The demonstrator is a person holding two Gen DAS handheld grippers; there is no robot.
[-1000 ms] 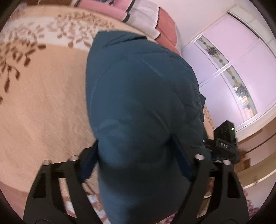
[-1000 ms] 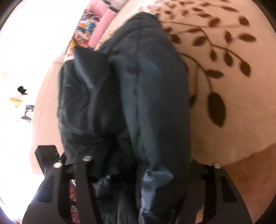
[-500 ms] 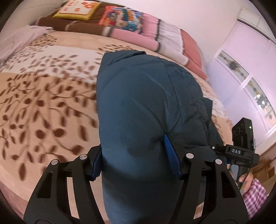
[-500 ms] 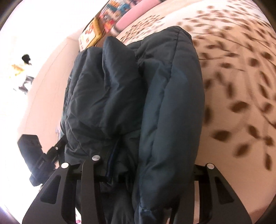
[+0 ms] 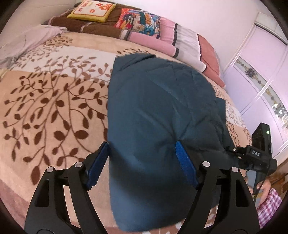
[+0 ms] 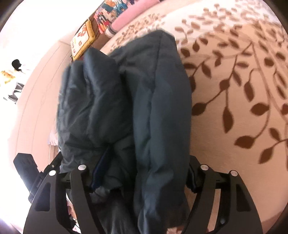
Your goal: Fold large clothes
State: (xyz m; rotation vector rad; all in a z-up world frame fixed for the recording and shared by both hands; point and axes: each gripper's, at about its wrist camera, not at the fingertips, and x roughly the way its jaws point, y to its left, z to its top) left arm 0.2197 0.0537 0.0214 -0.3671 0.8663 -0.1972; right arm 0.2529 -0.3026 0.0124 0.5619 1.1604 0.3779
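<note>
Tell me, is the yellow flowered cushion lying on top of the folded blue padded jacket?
No, the yellow flowered cushion rests by the headboard, far behind the blue padded jacket.

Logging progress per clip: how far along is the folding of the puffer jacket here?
Done: the teal puffer jacket lies folded into a thick bundle on the leaf-patterned blanket. In hand: both grippers straddle it, jaws just opening; the left gripper has one pad clear of the fabric; for the right gripper I cannot tell. Left: withdraw both grippers, perhaps tidy the loose layers seen from the right wrist.
</note>
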